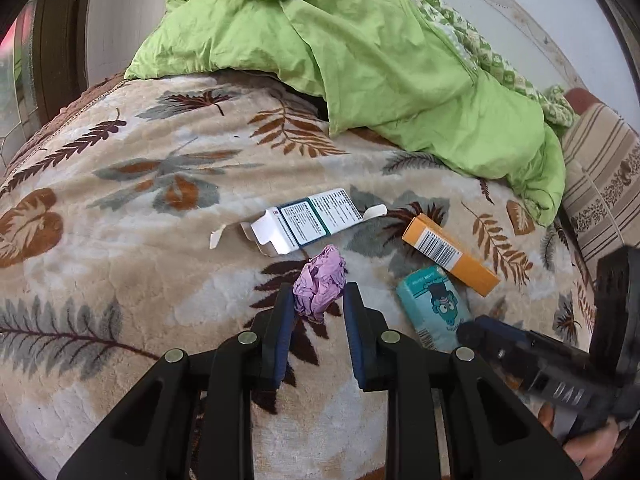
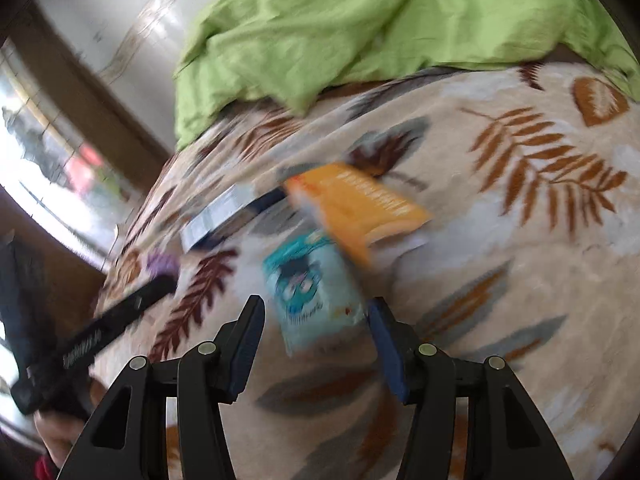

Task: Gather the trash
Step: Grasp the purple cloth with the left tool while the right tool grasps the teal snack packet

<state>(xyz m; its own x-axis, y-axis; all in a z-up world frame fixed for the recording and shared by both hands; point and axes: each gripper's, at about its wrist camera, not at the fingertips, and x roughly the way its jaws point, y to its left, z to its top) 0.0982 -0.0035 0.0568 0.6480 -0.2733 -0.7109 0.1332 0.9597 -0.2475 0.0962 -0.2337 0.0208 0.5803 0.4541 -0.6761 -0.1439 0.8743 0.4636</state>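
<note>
A crumpled purple paper wad (image 1: pixel 320 280) sits between the fingers of my left gripper (image 1: pixel 319 298), which is shut on it, low over the leaf-patterned blanket (image 1: pixel 120 200). Just beyond lies an opened white and teal carton (image 1: pixel 304 220). To its right are an orange box (image 1: pixel 448 254) and a teal cartoon-face packet (image 1: pixel 430 304). In the blurred right wrist view, the teal packet (image 2: pixel 312 284) lies between the fingers of my right gripper (image 2: pixel 316 308). Its jaws stand open around the packet, and the left pad is apart from it. The orange box (image 2: pixel 360 204) rests just past it.
A rumpled green duvet (image 1: pixel 360 60) covers the far side of the bed. A striped pillow (image 1: pixel 600 184) lies at the right edge. A window (image 2: pixel 40 160) and a wooden frame are at the left of the right wrist view. A hand (image 1: pixel 592 448) holds the right gripper's body.
</note>
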